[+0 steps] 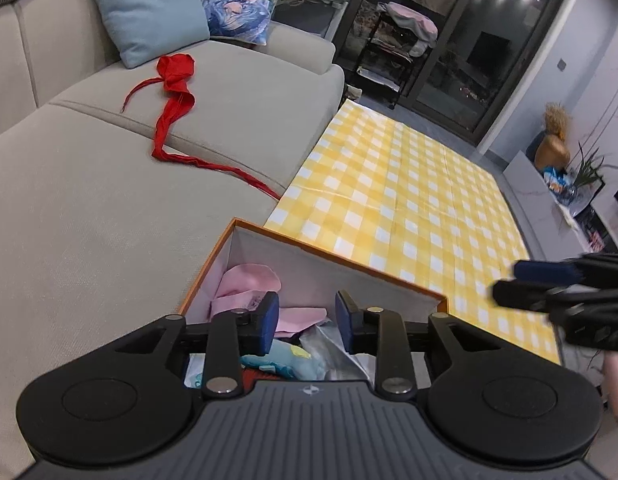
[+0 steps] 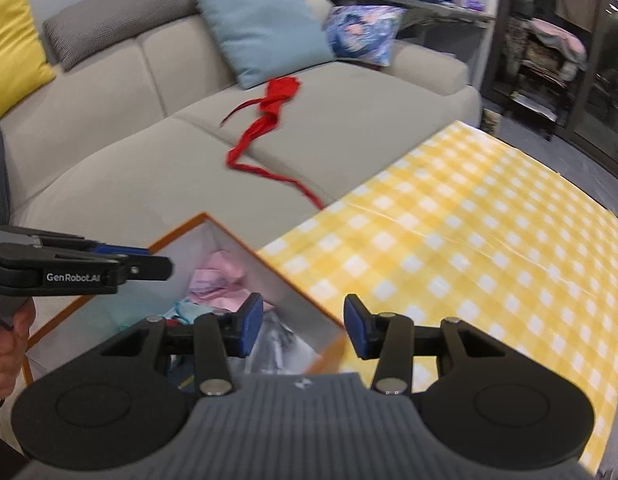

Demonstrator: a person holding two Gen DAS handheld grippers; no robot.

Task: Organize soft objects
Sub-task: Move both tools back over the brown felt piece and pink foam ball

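Observation:
An orange-edged box [image 1: 333,258] [image 2: 297,284] stands between the grey sofa and the checked table. It holds soft items: pink cloth [image 1: 249,280] [image 2: 219,280], a teal piece [image 1: 285,358] and a clear bag [image 1: 329,344]. A long red cloth [image 1: 175,80] [image 2: 277,96] lies on the sofa seat beyond the box. My left gripper [image 1: 307,322] is open and empty above the box. My right gripper [image 2: 304,330] is open and empty over the box's right corner. Each gripper shows from the side in the other's view, the right [image 1: 549,284] and the left [image 2: 89,268].
The grey sofa [image 1: 89,208] has a light blue cushion [image 1: 149,4] [image 2: 265,24], a patterned cushion [image 1: 239,12] and a yellow cushion [image 2: 13,44]. A yellow checked table [image 1: 413,200] [image 2: 489,240] lies to the right. A shelf rack [image 1: 393,52] stands by the glass doors.

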